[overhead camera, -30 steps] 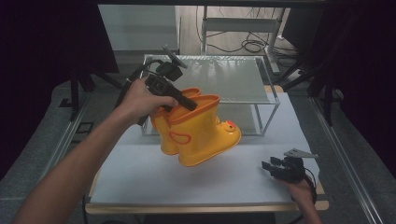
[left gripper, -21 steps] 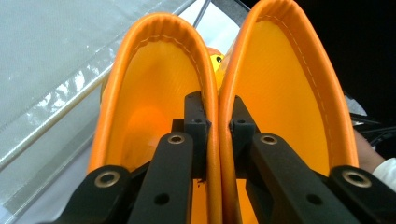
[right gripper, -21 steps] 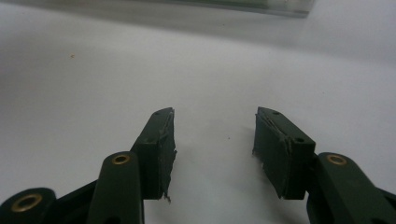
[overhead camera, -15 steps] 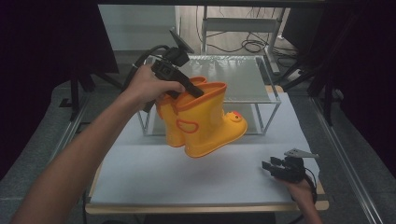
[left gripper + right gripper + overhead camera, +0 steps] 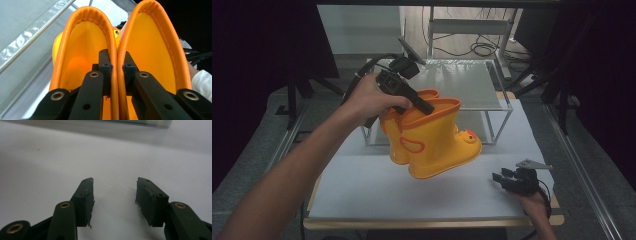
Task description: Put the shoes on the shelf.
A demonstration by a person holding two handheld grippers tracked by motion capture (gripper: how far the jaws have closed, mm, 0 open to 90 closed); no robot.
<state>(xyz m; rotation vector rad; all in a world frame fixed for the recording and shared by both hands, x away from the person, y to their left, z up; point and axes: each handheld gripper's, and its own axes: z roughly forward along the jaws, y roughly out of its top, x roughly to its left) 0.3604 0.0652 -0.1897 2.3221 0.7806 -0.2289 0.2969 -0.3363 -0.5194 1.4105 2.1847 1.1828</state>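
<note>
A pair of yellow rubber boots point(image 5: 432, 142) with orange rims and a duck face on the toe hangs in the air above the white table top point(image 5: 362, 190). My left gripper point(image 5: 428, 107) is shut on the two touching inner rims of the boots point(image 5: 117, 50), one jaw inside each boot. The boots tilt, toes pointing right and down. My right gripper point(image 5: 501, 180) rests low at the table's front right corner, open, with nothing between its fingers point(image 5: 86, 195).
A metal-framed rack with a glass shelf point(image 5: 462, 82) stands at the back of the table, just behind the boots. Dark curtains and stands flank the table. Cables lie on the floor beyond the rack.
The left gripper has lifted the boots higher and moved them to the right, toward the rack. The right gripper has stayed where it was.
</note>
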